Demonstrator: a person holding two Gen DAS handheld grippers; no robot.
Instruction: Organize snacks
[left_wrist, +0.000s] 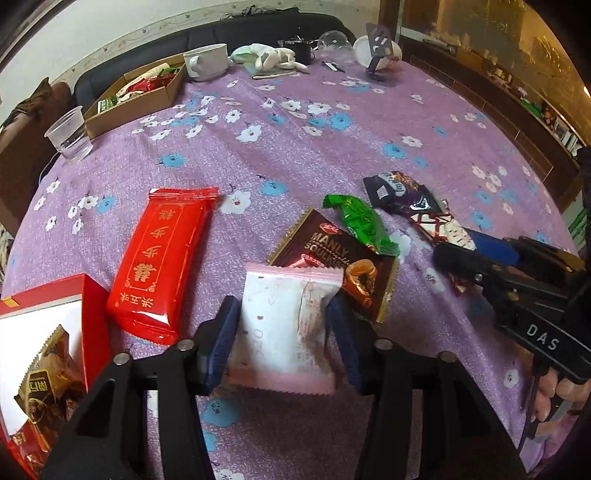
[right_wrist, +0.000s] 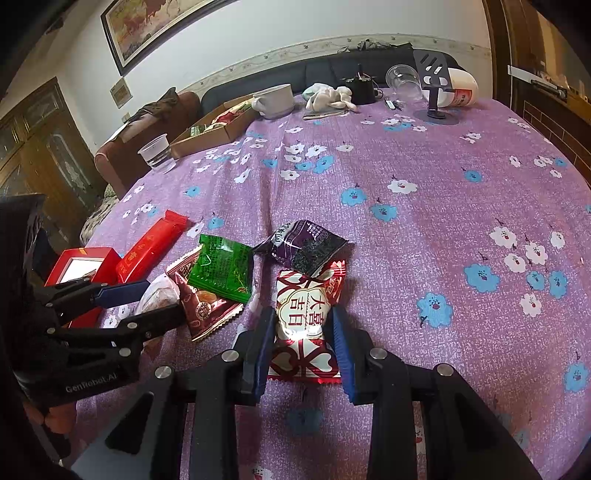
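Two grippers, six loose snack packets on table (left_wrist: 332, 147).

Left wrist view: left gripper (left_wrist: 284, 325) narrowly parted, pads pressed on one pink-white packet (left_wrist: 288, 325), near table's near edge. One long red packet (left_wrist: 162, 262) left, one brown packet (left_wrist: 340, 258), one green packet (left_wrist: 362, 225), one red box (left_wrist: 92, 306).

Right wrist view: right gripper (right_wrist: 301, 343) nearly closed, clamping one red-white packet (right_wrist: 306, 325). One purple packet (right_wrist: 306, 247) just beyond.
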